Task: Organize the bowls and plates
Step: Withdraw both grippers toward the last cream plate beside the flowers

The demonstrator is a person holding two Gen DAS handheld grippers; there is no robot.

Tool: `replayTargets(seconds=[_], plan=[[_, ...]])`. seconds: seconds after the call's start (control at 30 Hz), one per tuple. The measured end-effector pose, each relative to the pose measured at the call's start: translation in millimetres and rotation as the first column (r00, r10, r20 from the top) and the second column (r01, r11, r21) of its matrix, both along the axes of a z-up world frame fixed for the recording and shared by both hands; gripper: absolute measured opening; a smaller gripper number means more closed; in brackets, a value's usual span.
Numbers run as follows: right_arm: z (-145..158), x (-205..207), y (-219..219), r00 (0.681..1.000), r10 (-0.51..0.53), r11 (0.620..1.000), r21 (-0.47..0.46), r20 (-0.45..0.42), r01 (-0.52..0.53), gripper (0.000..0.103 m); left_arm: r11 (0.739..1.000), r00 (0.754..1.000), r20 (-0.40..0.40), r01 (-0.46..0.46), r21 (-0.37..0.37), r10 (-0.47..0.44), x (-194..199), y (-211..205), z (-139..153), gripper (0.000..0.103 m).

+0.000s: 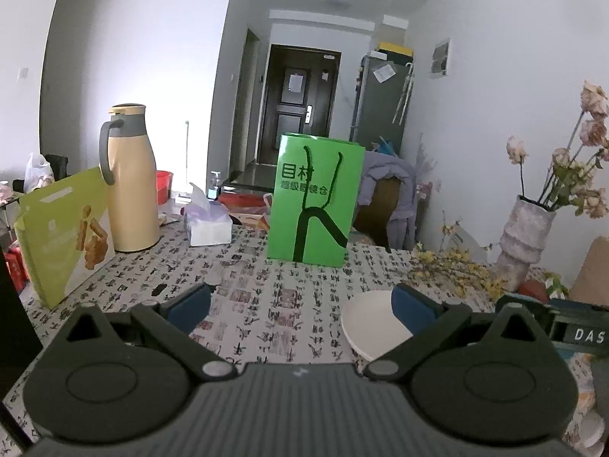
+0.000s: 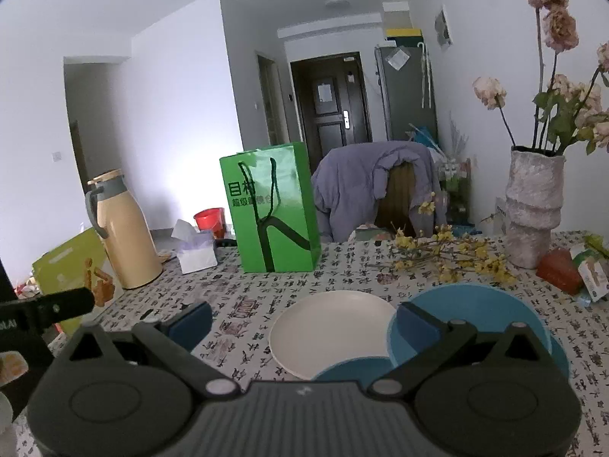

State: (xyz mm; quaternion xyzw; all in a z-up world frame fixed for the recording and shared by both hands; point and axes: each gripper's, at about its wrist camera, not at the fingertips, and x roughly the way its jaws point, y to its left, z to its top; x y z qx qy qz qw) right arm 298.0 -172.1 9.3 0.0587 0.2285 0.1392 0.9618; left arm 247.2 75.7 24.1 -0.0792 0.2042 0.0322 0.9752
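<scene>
Both claws hang low over the near edge of the surface (image 2: pixel 342 262), each spread wide with nothing between its blue pads. The dishes lie in front of the right claw (image 2: pixel 304 323) and toward its right side: a white plate (image 2: pixel 327 335) sits flat just ahead, almost centred in the gap, and touching or slightly overlapping its right edge is a blue bowl (image 2: pixel 479 312), which appears to rest on a blue plate (image 2: pixel 350 367) whose rim peeks out below. The right-hand pad of that claw covers the bowl's near left rim, though whether it touches I cannot tell. From the left claw (image 1: pixel 300 304) only the white plate shows, off to its right and half hidden by its right pad. So the right claw looks much the nearer and better lined up for a first grasp. The plates are round, shallow and matte, with thin rims; the bowl is deeper, with a smooth wall. A green bag (image 2: pixel 272 209) stands well behind them.
</scene>
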Motion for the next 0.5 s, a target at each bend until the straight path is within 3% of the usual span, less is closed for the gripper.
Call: replayTargets(seconds=[0.5], plan=[[7, 55, 11, 0.999, -0.026, 0.999, 0.020, -0.046, 0.027, 0.103, 0.999, 1.000, -0.013, -0.002, -0.052, 0.002, 53, 15, 7, 0.103]])
